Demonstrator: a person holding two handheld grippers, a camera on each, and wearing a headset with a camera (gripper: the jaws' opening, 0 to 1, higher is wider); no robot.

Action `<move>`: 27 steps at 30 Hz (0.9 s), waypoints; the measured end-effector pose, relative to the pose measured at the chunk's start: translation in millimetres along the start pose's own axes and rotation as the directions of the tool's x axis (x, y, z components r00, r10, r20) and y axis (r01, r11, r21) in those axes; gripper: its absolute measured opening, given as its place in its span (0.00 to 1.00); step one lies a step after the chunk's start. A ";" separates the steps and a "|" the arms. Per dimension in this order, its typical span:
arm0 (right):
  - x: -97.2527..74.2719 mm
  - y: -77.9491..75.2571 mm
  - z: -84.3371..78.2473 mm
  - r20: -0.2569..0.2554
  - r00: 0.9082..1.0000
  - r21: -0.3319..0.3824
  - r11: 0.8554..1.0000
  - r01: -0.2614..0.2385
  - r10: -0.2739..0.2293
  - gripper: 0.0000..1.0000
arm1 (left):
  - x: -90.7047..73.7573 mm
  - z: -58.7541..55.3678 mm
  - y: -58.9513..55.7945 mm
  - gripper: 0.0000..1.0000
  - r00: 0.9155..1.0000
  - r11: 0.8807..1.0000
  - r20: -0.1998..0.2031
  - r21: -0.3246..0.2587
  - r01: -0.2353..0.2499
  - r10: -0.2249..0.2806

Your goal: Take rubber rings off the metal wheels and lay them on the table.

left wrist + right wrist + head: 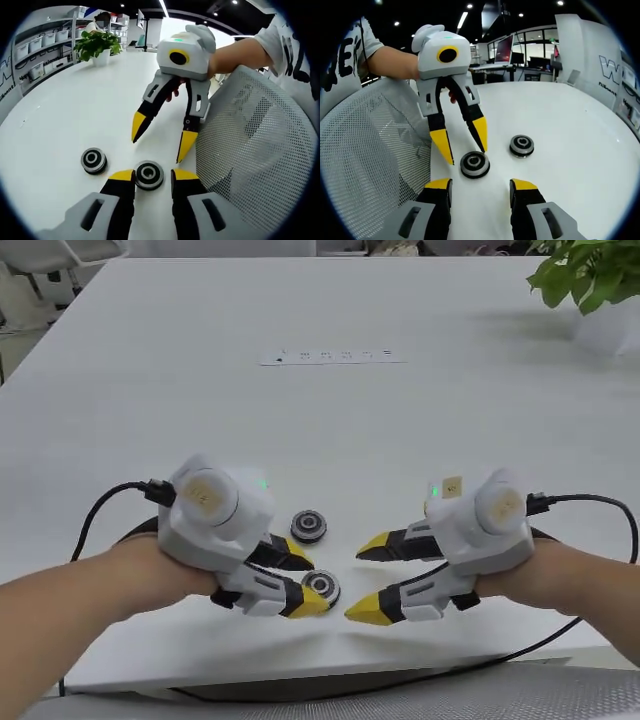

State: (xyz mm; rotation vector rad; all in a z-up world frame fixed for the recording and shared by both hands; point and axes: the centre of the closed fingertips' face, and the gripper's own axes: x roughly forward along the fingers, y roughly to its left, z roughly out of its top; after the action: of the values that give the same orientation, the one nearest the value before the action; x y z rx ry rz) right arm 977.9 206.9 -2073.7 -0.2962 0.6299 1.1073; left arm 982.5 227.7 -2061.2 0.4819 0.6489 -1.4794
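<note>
- Near wheel (322, 587) lies flat on the table (400, 420) at its front edge. The far wheel (309, 525) lies just beyond it.
- Dark rubber rings (463, 165) are still on both wheels, so no ring is laid out yet.
- Left gripper (308, 583): jaws parted, one either side of the near wheel, probably to steady it. Contact unclear.
- Right gripper (357, 584): jaws spread wide, empty, pointing at the same wheel from just beside it, likely to peel the ring.

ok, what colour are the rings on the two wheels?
Black rubber rings around silver metal wheels; clearest in right gripper view.
</note>
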 end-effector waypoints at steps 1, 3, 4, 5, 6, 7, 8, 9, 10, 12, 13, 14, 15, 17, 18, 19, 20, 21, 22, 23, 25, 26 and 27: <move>0.0 0.1 -0.2 -0.001 1.000 -0.001 1.000 0.000 0.000 0.44 | 0.8 0.3 0.4 0.22 1.000 1.000 0.002 -0.006 0.000 0.000; 0.2 0.1 -0.7 -0.004 1.000 -0.001 1.000 -0.001 0.001 0.44 | 2.1 0.0 0.0 0.20 1.000 1.000 0.002 -0.009 -0.002 0.002; 0.4 0.0 -0.9 -0.005 1.000 -0.002 1.000 -0.001 0.001 0.44 | 3.2 -1.0 -0.1 0.19 1.000 1.000 -0.003 -0.007 -0.005 0.004; 0.6 0.0 -1.1 -0.006 1.000 -0.001 1.000 -0.001 0.001 0.44 | 3.8 -2.0 -0.2 0.19 1.000 1.000 -0.007 -0.002 -0.007 0.007; 0.8 0.0 -1.3 -0.006 1.000 0.001 1.000 -0.001 0.001 0.44 | 3.9 -2.2 0.2 0.17 1.000 1.000 -0.009 0.021 -0.016 0.016; 1.1 -0.1 -0.9 -0.003 1.000 0.003 1.000 -0.002 0.002 0.44 | 3.9 -1.7 -0.3 0.15 1.000 0.999 -0.009 0.031 -0.020 0.021; 1.3 0.0 -0.6 -0.002 1.000 0.005 1.000 -0.003 0.003 0.44 | 4.2 -1.7 -0.4 0.13 1.000 0.999 -0.011 0.032 -0.023 0.023; 1.6 0.2 -0.4 -0.003 1.000 0.004 1.000 -0.004 0.004 0.44 | 4.6 -2.0 0.3 0.13 1.000 0.999 -0.012 0.036 -0.028 0.028; 1.7 0.2 -0.4 -0.004 1.000 0.003 1.000 -0.004 0.004 0.44 | 5.4 -3.1 0.0 0.14 0.999 0.999 -0.017 0.042 -0.028 0.029; 2.2 0.4 -0.3 -0.006 1.000 -0.002 1.000 -0.004 0.004 0.44 | 5.9 -4.3 -0.1 0.14 0.999 0.998 -0.017 0.057 -0.030 0.031; 2.3 0.6 -0.1 -0.006 1.000 -0.001 1.000 -0.006 0.006 0.44 | 6.0 -5.1 0.3 0.14 0.999 0.998 -0.018 0.049 -0.030 0.031; 2.4 0.5 -0.1 -0.007 1.000 -0.001 1.000 -0.006 0.006 0.44 | 5.6 -4.8 1.0 0.14 0.999 0.999 -0.014 0.035 -0.032 0.032; 2.6 0.7 -0.3 -0.009 1.000 -0.001 1.000 -0.008 0.008 0.44 | 5.0 -4.8 1.5 0.13 0.999 0.999 -0.007 0.018 -0.032 0.032; 3.0 1.2 -0.6 -0.014 1.000 -0.004 1.000 -0.011 0.011 0.44 | 4.6 -5.1 2.0 0.13 0.999 0.999 0.002 0.008 -0.035 0.035; 3.1 1.4 -0.3 -0.014 1.000 -0.003 1.000 -0.013 0.013 0.44 | 4.8 -5.2 1.7 0.12 0.999 0.999 0.004 0.013 -0.037 0.037; 3.2 1.7 0.7 -0.009 1.000 0.004 1.000 -0.016 0.016 0.44 | 5.1 -5.1 1.8 0.12 0.999 0.999 0.005 0.018 -0.038 0.038; 3.4 1.5 2.5 -0.002 1.000 0.013 1.000 -0.019 0.019 0.44 | 5.0 -5.2 1.8 0.12 0.999 0.999 0.005 0.021 -0.039 0.039; 3.4 1.3 3.3 -0.001 1.000 0.012 1.000 -0.018 0.018 0.44 | 5.3 -4.9 2.2 0.12 0.999 0.999 0.006 0.018 -0.040 0.040; 3.7 1.0 4.3 -0.003 1.000 0.009 1.000 -0.018 0.018 0.43 | 5.2 -5.2 2.4 0.11 0.999 0.999 0.007 0.019 -0.042 0.042; 4.0 0.7 4.5 -0.006 1.000 0.005 1.000 -0.019 0.019 0.43 | 5.3 -4.9 2.6 0.11 0.999 0.999 0.009 0.022 -0.045 0.045; 5.5 0.1 5.3 -0.016 1.000 -0.005 1.000 -0.025 0.025 0.43 | 5.3 -5.0 2.9 0.10 0.999 0.998 0.011 0.032 -0.051 0.051; 6.2 -0.1 6.0 -0.019 0.999 -0.008 1.000 -0.027 0.027 0.43 | 5.2 -5.3 2.9 0.09 0.998 0.998 0.011 0.040 -0.056 0.055; 7.0 -0.1 8.1 -0.019 0.999 -0.013 0.999 -0.030 0.030 0.43 | 5.5 -5.4 3.2 0.09 0.998 0.996 0.008 0.057 -0.061 0.061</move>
State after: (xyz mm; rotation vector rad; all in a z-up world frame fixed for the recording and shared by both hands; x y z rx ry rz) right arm 982.7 216.3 -2071.5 -0.3096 0.6461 1.1392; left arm 985.0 227.2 -2069.2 0.5366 0.5831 -1.4444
